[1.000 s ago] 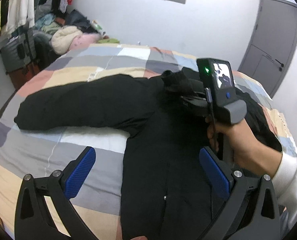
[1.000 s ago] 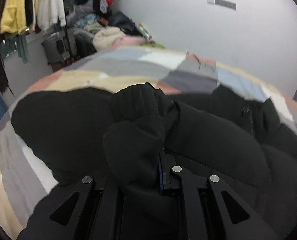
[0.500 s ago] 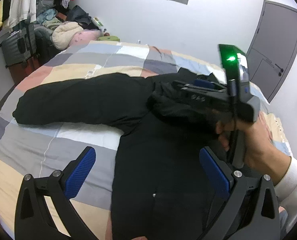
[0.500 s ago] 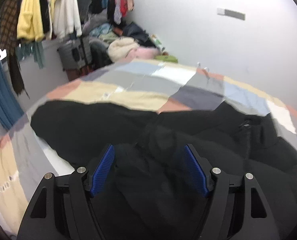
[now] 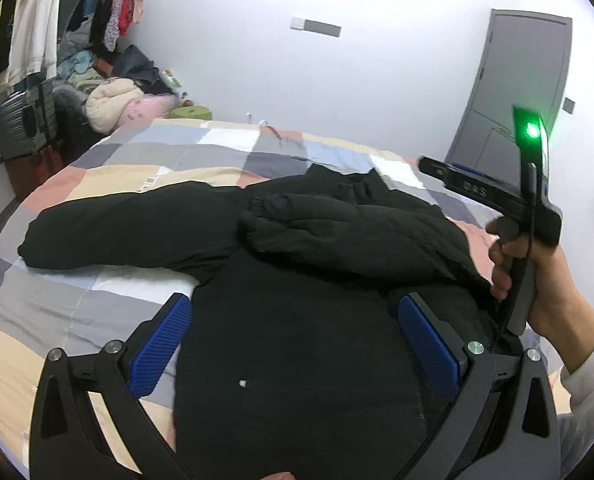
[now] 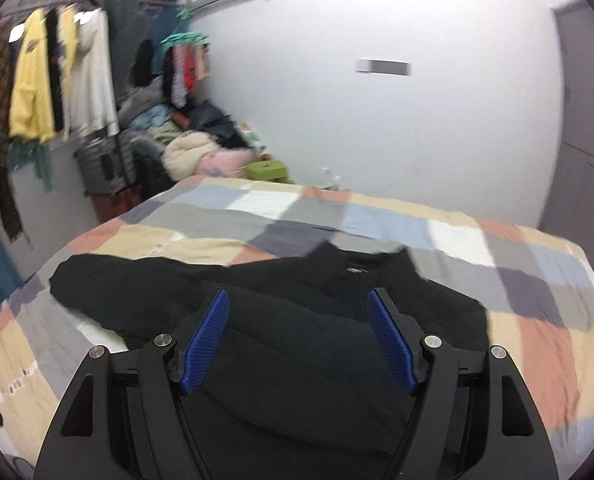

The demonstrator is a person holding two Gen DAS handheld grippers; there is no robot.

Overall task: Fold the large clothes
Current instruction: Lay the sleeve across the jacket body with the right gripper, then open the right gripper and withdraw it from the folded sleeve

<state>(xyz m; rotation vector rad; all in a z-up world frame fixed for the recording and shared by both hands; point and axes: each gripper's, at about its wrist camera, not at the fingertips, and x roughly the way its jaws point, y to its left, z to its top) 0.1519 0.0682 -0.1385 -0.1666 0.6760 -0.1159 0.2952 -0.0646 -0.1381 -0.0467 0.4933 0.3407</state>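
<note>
A large black padded jacket (image 5: 305,320) lies flat on a bed with a patchwork cover (image 5: 77,292). Its right sleeve (image 5: 337,232) is folded across the chest; its left sleeve (image 5: 129,224) stretches out to the left. The jacket also shows in the right wrist view (image 6: 297,344). My left gripper (image 5: 293,336) is open and empty above the jacket's lower body. My right gripper (image 6: 299,334) is open and empty, raised above the jacket; in the left wrist view it (image 5: 497,196) is held up at the right.
Clothes hang on a rail (image 6: 45,80) at the left. A pile of clothes and a suitcase (image 5: 25,124) stand beyond the bed's far left corner. A grey door (image 5: 517,92) is at the right. The bed cover (image 6: 529,280) extends to the right of the jacket.
My right gripper let go of the right sleeve, opened, and rose up and back to the right. The sleeve now rests across the chest. The left gripper stayed open.
</note>
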